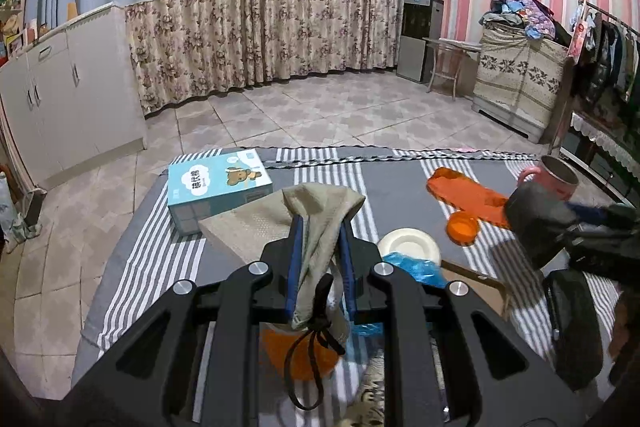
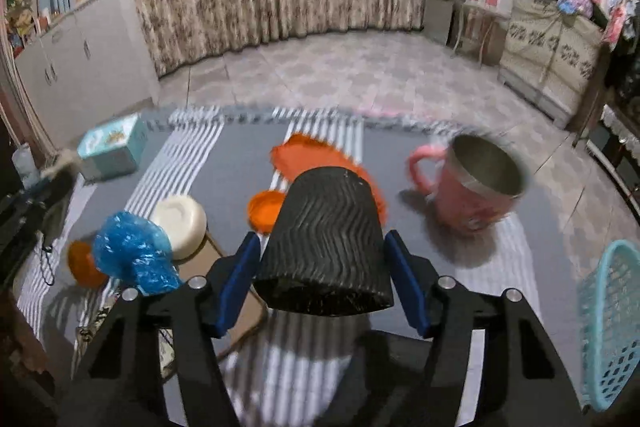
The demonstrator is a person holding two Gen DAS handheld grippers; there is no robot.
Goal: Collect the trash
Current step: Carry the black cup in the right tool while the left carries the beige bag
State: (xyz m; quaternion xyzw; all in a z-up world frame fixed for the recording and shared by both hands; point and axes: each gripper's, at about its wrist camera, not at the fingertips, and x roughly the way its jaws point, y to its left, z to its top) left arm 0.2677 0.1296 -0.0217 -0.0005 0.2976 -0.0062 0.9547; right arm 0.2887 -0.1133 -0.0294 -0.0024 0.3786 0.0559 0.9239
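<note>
My left gripper (image 1: 321, 227) is shut on the rim of a beige drawstring bag (image 1: 316, 211); the bag hangs down between the fingers with its black cord (image 1: 316, 323) dangling. My right gripper (image 2: 320, 243) is shut on a black ribbed cup (image 2: 326, 243), tipped on its side above the cloth; the same cup (image 1: 534, 223) shows at the right in the left wrist view. Loose on the striped cloth lie an orange wrapper (image 2: 308, 155), an orange lid (image 2: 264, 209), a white dish (image 2: 180, 223) and a crumpled blue plastic bag (image 2: 132, 255).
A pink mug (image 2: 472, 187) stands right of the cup. A light-blue tissue box (image 1: 218, 187) sits at the far left of the grey striped cloth (image 2: 192, 151). A cardboard piece (image 2: 228, 267) lies under the dish. A teal basket (image 2: 612, 323) is at the right edge.
</note>
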